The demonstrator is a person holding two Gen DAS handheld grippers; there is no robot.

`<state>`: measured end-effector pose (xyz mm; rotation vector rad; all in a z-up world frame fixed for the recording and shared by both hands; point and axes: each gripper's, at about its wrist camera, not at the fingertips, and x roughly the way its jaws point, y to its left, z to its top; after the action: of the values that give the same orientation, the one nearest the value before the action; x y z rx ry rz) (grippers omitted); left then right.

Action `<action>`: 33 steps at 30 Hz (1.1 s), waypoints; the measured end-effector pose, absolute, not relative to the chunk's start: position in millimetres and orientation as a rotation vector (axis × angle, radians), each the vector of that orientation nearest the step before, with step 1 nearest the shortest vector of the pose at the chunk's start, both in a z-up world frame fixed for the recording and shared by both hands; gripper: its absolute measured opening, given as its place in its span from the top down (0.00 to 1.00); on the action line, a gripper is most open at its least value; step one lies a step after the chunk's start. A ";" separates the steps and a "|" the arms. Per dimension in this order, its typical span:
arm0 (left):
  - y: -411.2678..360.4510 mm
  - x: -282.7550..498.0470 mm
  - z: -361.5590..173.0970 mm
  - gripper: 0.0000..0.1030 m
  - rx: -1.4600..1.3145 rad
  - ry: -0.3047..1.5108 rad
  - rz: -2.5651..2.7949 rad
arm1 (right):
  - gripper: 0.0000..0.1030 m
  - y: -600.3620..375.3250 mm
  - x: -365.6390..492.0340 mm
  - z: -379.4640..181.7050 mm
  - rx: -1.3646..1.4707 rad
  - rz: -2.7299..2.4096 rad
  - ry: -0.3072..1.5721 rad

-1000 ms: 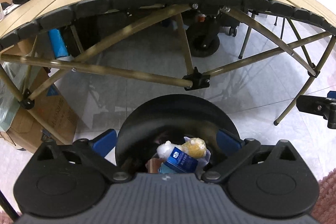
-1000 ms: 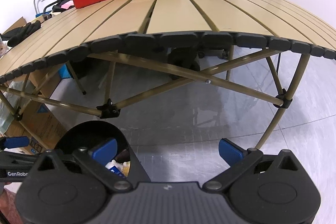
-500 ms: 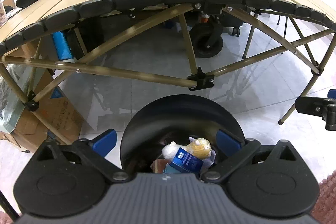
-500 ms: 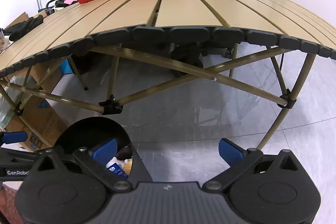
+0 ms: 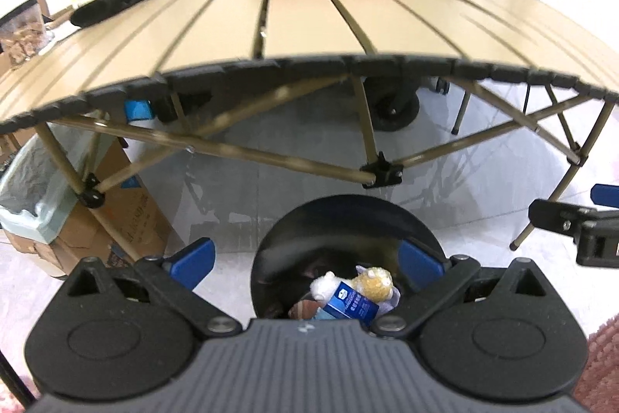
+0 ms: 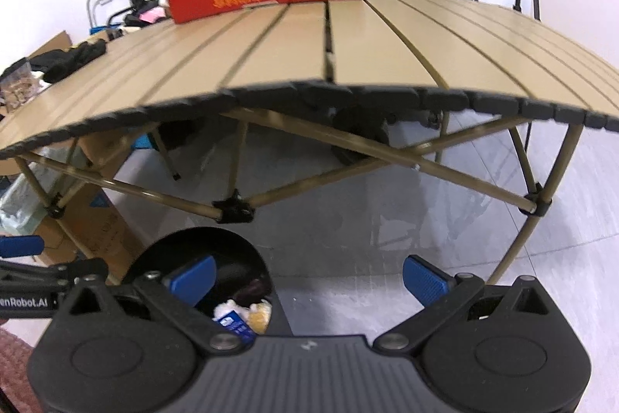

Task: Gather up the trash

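While both tools hang spread and empty, left tool [image 5: 305, 260] over the black bin [image 5: 348, 215] at frame bottom, trash [image 5: 350, 297] sits piled inside w/ the blue carton on top. Risk: a fingertip clips the rim, tipping it.

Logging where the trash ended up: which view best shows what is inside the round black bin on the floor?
The left wrist view: the round black bin sits centred between the open jaws, with a small blue carton and crumpled wrappers visible inside. The right wrist view shows the bin only at lower left, partly hidden behind a blue fingertip.
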<state>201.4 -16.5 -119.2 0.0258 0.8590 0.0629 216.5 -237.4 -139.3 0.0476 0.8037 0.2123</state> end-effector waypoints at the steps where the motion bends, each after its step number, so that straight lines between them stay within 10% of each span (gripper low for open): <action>1: -15.6 198.3 -115.3 0.00 0.024 0.851 0.064 | 0.00 -234.7 213.8 -136.1 0.043 0.218 0.796; 33: -5.5 66.9 -20.1 0.00 0.027 0.668 0.000 | 0.00 -211.0 66.0 -38.1 -0.029 0.357 0.659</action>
<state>66.9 -5.5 -20.1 0.0272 0.6678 -0.0003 66.0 -211.0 -38.1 -0.0294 0.6586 0.3568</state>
